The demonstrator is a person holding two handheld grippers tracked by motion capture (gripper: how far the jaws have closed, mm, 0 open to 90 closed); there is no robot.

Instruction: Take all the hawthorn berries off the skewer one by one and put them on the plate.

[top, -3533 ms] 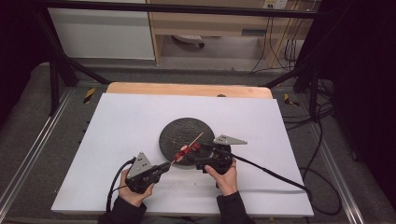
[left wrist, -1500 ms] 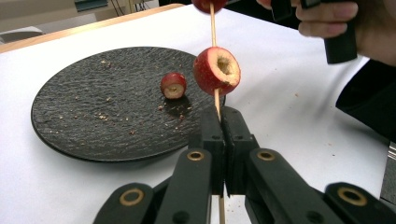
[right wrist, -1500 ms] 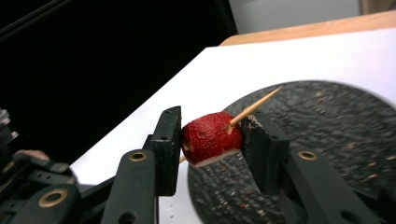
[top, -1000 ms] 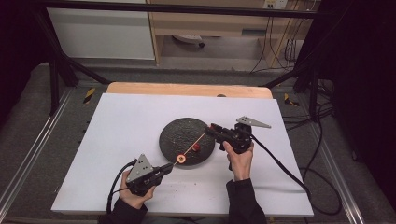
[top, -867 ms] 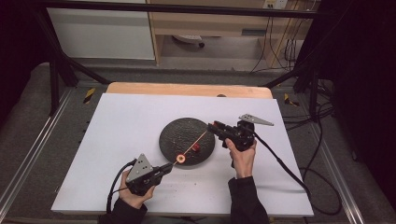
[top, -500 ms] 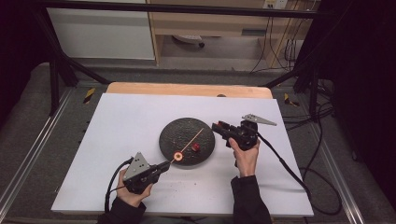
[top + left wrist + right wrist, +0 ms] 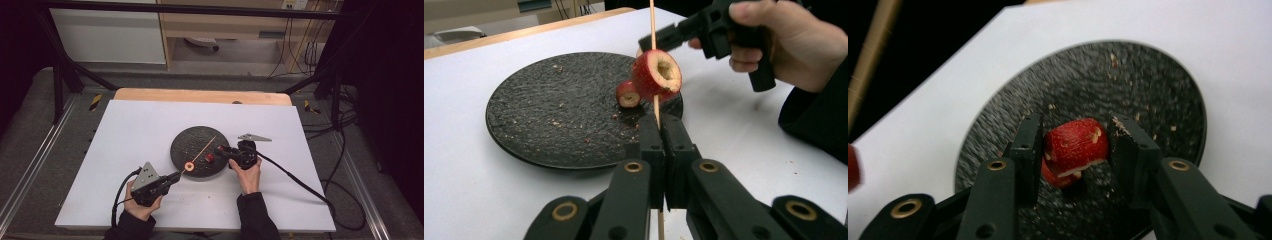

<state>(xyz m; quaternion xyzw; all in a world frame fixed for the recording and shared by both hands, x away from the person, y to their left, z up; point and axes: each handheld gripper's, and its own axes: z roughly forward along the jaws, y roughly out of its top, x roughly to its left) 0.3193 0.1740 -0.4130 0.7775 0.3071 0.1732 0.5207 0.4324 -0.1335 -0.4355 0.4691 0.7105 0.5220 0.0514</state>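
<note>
Right gripper point(image 7: 1075, 150): newly arrived at plate point(image 7: 187, 142), four o'clock; jaws spread around fruit piece point(image 7: 1075, 145). Left gripper point(image 7: 659, 145): pinching skewer point(image 7: 653, 30). Threading likely next.

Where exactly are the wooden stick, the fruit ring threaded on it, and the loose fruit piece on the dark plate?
wooden stick point(image 7: 652, 22), left gripper view, bare shaft above the ring.
fruit ring point(image 7: 657, 75), left gripper view, its red outer skin.
loose fruit piece point(image 7: 1075, 145), right gripper view, red skin on top.

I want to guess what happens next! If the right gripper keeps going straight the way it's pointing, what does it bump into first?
Most likely the red fruit piece on the dark plate. It sits between the right gripper's open jaws, straight ahead. Depth is hard to judge.
</note>
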